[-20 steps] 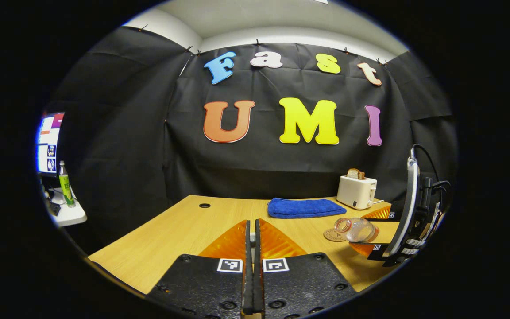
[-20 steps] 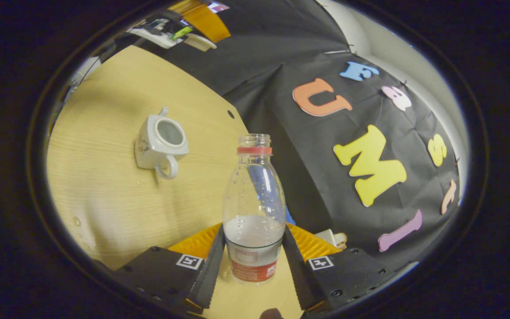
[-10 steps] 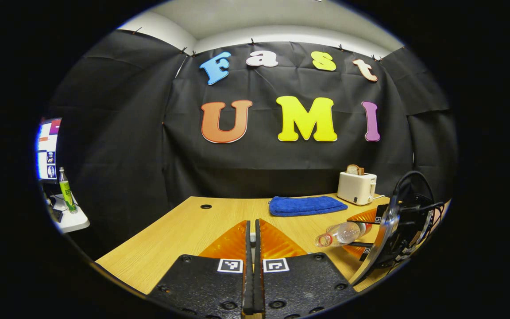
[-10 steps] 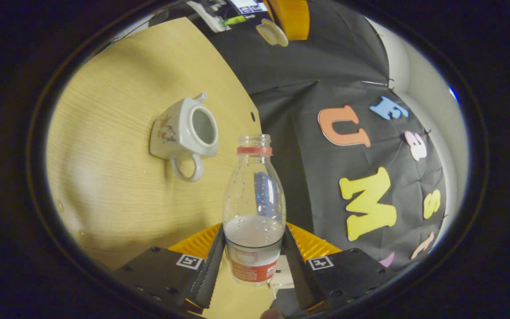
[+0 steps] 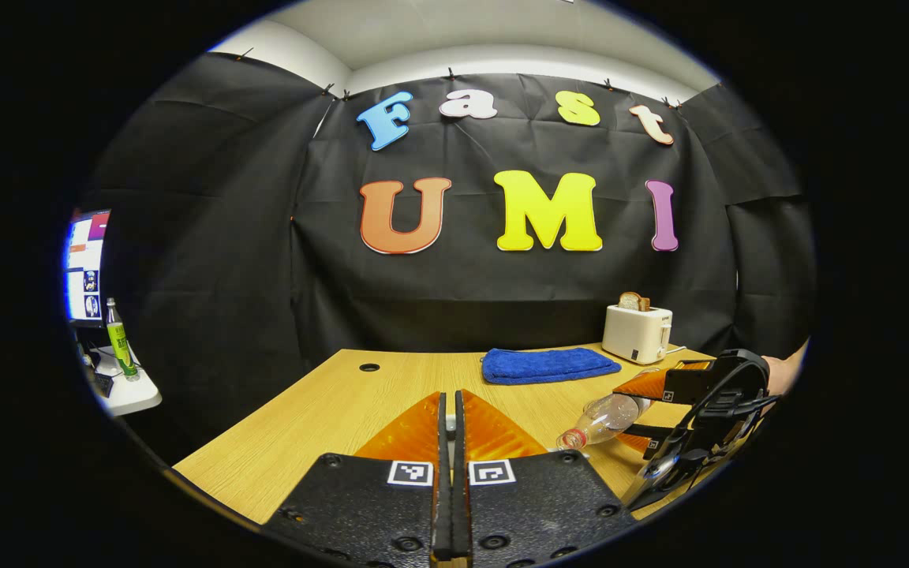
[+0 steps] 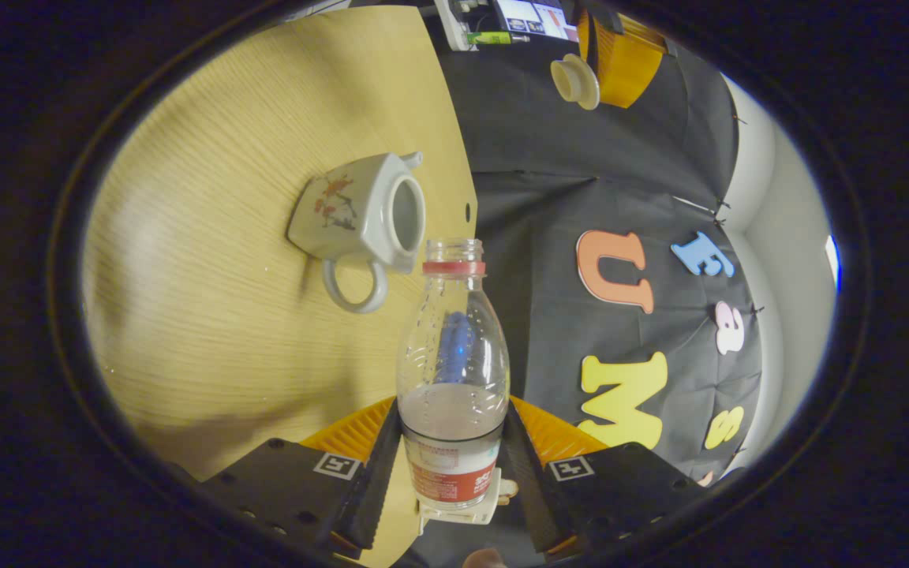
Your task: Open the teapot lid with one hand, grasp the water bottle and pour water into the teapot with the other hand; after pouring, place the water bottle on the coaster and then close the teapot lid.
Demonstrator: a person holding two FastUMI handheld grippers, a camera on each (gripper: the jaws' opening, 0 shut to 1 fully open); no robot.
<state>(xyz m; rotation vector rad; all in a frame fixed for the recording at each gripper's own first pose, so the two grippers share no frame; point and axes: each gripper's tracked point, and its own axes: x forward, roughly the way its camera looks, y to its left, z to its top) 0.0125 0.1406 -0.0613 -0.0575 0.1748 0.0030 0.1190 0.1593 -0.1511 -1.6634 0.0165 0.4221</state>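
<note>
Clear plastic water bottle [image 6: 453,371], its red label unreadable, is clamped between the right gripper [image 6: 452,461] fingers, tipped toward the lidless teapot [image 6: 360,217]. The lid [image 6: 574,80] is pinched by the closed left gripper [image 5: 447,473].

1. Even overhead room light; both views moderately bright, sharp at centre.
2. Strong fisheye bending: the table [image 5: 328,402] edge curves, and the ceiling bows near the rim.
3. Right gripper view: soft shadow under the teapot [image 6: 360,217]; a broad dim shadow patch on the wood lower left.
4. Monitor [image 5: 85,264] glares blue-white, overexposed.
5. Water bottle [image 6: 452,371] shows small highlights and droplets.
</note>
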